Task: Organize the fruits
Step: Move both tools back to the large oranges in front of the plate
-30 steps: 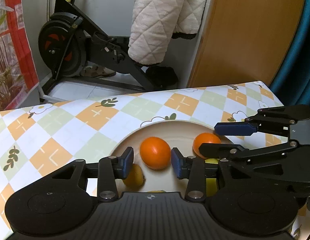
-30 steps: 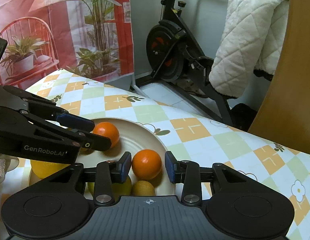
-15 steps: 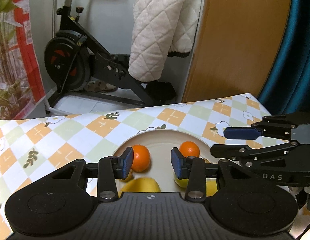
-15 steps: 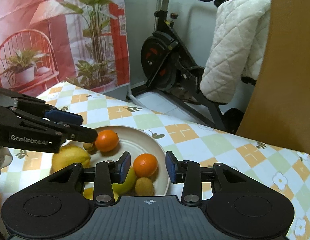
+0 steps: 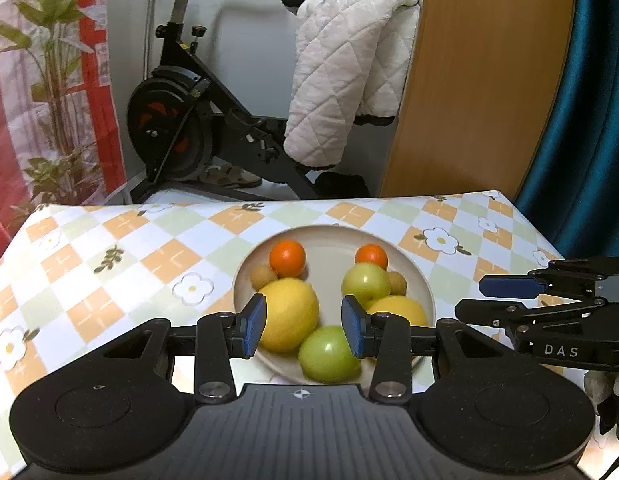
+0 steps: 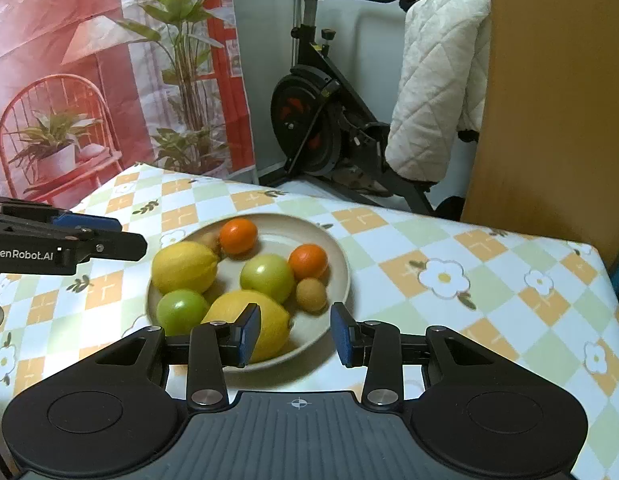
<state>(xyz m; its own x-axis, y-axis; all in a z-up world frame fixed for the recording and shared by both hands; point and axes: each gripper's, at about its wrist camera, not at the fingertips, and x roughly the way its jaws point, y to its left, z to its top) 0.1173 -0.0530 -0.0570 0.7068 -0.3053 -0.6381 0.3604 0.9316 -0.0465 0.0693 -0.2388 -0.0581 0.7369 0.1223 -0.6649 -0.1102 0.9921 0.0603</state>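
Jaws parted, both grippers hover above plate [image 5: 423, 280]'s near rim.

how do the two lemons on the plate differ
In the right wrist view, the left lemon lies at the plate's left rim, fully visible; the near lemon lies at the front rim, partly hidden behind a gripper finger. Both are yellow, alike in size, and each touches a green fruit.

Near rim of plate [image 5: 423, 280] hidden behind left gripper [image 5: 303, 330]. Lower lemon [image 6: 269, 320] partly covered by right gripper [image 6: 295, 334]. Fruit slightly blurred.
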